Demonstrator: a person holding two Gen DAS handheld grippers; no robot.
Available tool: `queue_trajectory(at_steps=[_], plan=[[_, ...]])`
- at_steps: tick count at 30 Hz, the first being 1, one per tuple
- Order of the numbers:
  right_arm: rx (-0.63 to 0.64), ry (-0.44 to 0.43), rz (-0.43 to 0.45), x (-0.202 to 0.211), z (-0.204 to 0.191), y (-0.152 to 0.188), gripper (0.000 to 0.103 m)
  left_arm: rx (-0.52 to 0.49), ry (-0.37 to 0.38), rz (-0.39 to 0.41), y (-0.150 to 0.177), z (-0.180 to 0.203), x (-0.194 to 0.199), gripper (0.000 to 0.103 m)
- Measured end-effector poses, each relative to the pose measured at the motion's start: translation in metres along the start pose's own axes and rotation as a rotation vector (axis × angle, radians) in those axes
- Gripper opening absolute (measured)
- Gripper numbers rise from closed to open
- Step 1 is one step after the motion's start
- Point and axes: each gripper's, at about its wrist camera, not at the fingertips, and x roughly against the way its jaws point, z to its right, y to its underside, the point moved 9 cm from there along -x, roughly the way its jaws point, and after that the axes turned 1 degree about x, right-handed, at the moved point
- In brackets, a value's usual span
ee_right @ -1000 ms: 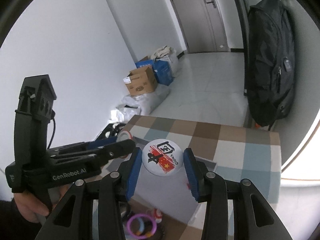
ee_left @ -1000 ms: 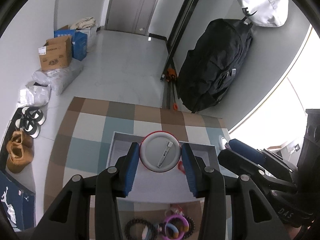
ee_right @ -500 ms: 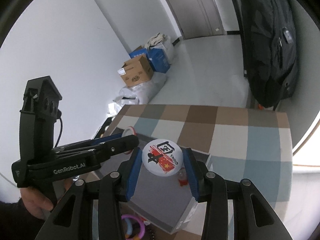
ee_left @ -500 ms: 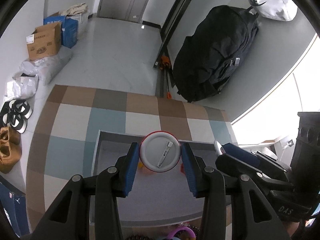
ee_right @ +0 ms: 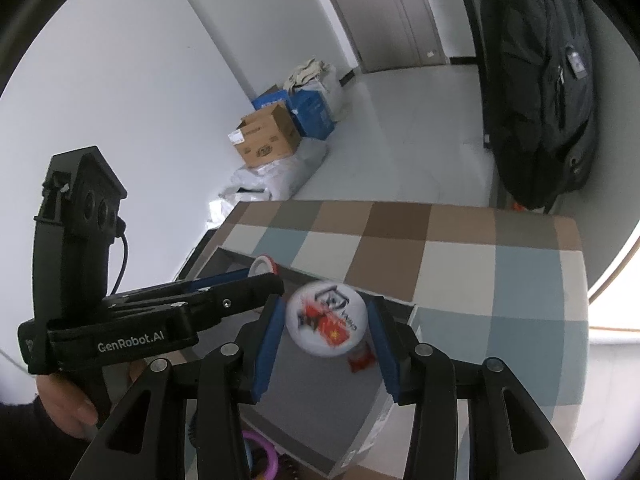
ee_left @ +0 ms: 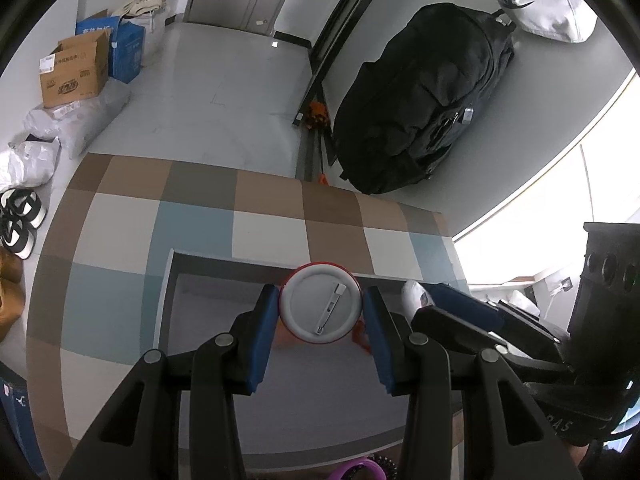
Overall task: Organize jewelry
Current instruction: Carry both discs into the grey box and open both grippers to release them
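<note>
A round pin badge [ee_left: 320, 308] with a red rim shows its white back and clasp, and my left gripper [ee_left: 321, 300] is shut on it over the far part of a shallow grey box [ee_left: 320, 400]. In the right wrist view, my right gripper [ee_right: 326, 316] is shut on a white badge [ee_right: 326, 322] printed in red and black. This badge looks blurred and slightly tilted above the same box [ee_right: 320, 400]. The two grippers hang side by side over the box. A small red piece [ee_right: 362, 360] lies on the box floor under the right badge.
The box sits on a table under a brown, blue and white checked cloth [ee_left: 192, 232]. A purple ring [ee_right: 268, 460] and dark beaded bands lie on the near side. A hand [ee_right: 68, 404] grips the left tool. A black backpack [ee_left: 420, 100] hangs beyond; cartons [ee_left: 76, 68] stand on the floor.
Both grippers have sunk toward the grey box, which now fills more of each view. The right badge, sharp before, is now blurred and slightly turned between the pads.
</note>
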Motion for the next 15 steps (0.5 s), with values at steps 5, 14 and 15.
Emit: queue_trajectory(at_steps=[5, 14, 15], plan=[[0.009, -0.007, 0.052, 0.016, 0.0, -0.006, 0.059, 0.011, 0.071, -0.012, 0.0, 0.006, 0.004, 0.051], [-0.032, 0.031, 0.142, 0.041, 0.015, -0.013, 0.089, -0.023, 0.012, 0.061, -0.001, 0.008, 0.019, 0.075], [-0.037, 0.033, 0.142, 0.04, 0.016, -0.012, 0.09, -0.021, 0.0, 0.072, -0.001, 0.006, 0.021, 0.075]])
